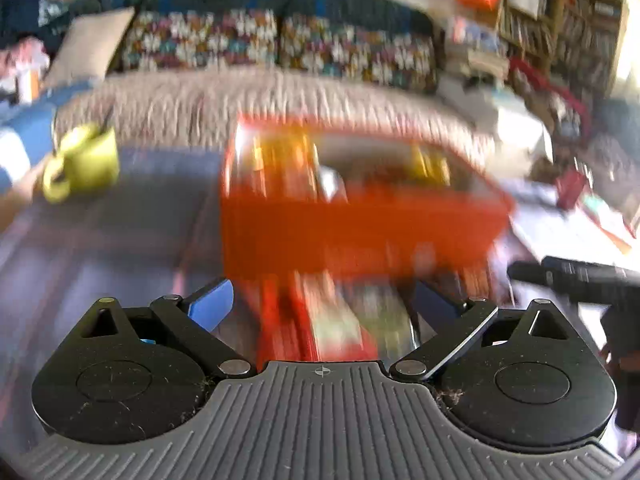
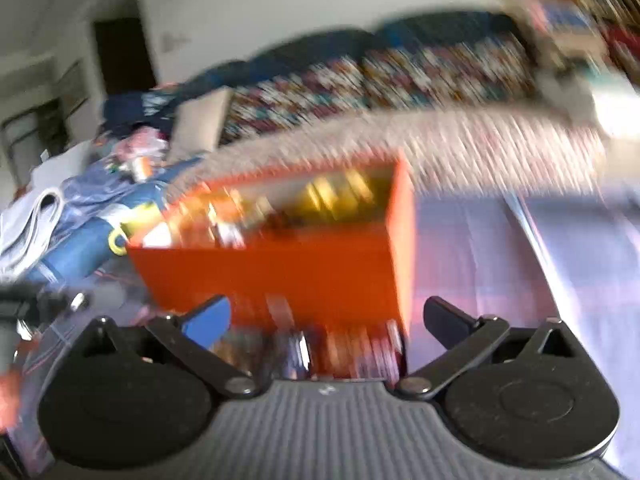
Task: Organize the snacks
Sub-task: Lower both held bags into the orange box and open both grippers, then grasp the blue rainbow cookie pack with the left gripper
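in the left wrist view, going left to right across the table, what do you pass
yellow-green mug → orange box holding snack packs → the other black gripper coming in at the right edge

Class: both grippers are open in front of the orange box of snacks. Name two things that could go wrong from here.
1. Snack packets lie loose just before the orange box; the open left gripper could push them aside.
2. The yellow mug stands near the box and could be knocked.
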Demonstrator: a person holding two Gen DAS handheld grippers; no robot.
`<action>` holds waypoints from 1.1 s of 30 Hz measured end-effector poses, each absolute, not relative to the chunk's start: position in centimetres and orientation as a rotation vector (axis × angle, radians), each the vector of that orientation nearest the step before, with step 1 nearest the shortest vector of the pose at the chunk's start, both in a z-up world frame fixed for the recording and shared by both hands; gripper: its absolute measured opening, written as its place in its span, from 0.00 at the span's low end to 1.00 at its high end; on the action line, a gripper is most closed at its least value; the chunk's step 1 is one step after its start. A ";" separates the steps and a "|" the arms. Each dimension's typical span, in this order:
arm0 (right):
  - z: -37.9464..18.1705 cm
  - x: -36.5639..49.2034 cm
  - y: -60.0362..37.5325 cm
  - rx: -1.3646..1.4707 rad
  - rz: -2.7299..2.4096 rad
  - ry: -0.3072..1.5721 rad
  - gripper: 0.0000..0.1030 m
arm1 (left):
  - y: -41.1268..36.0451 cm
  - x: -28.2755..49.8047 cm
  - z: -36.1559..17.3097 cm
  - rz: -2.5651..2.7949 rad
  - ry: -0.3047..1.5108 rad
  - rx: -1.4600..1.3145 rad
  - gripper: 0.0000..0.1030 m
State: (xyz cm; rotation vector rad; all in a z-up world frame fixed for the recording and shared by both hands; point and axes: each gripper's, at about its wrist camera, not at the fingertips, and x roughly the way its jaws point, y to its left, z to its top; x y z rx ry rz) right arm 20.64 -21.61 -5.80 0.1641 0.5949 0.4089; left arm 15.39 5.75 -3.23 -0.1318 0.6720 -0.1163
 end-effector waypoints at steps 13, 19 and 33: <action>-9.5 16.1 -25.4 0.292 0.327 0.715 1.00 | 6.1 7.8 -6.7 0.087 0.707 0.016 0.74; -9.7 16.2 -24.9 0.259 0.350 0.726 1.00 | 9.5 10.8 -7.6 0.126 0.670 0.293 0.76; -10.2 17.2 -22.9 0.149 0.335 0.736 1.00 | 15.2 11.2 -8.7 -0.135 0.813 0.037 0.11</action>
